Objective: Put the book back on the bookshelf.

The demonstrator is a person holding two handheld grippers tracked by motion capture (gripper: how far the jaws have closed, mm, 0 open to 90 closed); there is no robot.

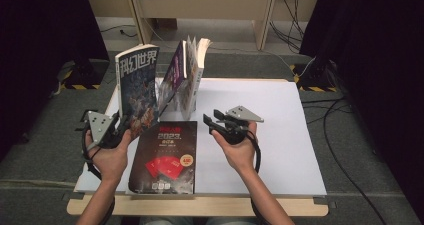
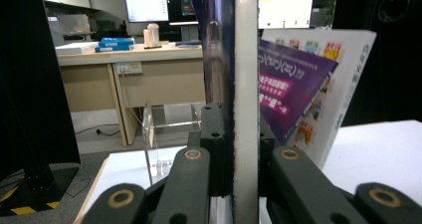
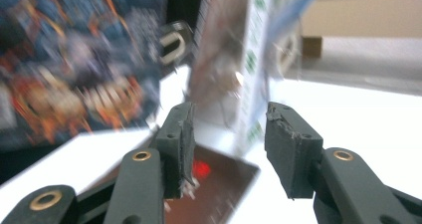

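Observation:
A blue magazine (image 1: pixel 138 87) stands upright over the table's left side, and my left gripper (image 1: pixel 122 126) is shut on its lower edge. In the left gripper view its white spine (image 2: pixel 246 94) runs up between the jaws of the left gripper (image 2: pixel 238 159). A dark magazine (image 1: pixel 166 157) with red cards on its cover lies flat at the front. Two more books (image 1: pixel 187 75) stand leaning at the back in a clear rack. My right gripper (image 1: pixel 209 123) hovers open right of the flat magazine, nothing between its jaws; in its own view the right gripper (image 3: pixel 229 134) faces the standing books (image 3: pixel 239 59).
The white table top (image 1: pixel 280 135) has bare room on its right half. A clear acrylic rack (image 2: pixel 154 144) stands at the back left of the board. Desks, cables and black stands lie beyond the table.

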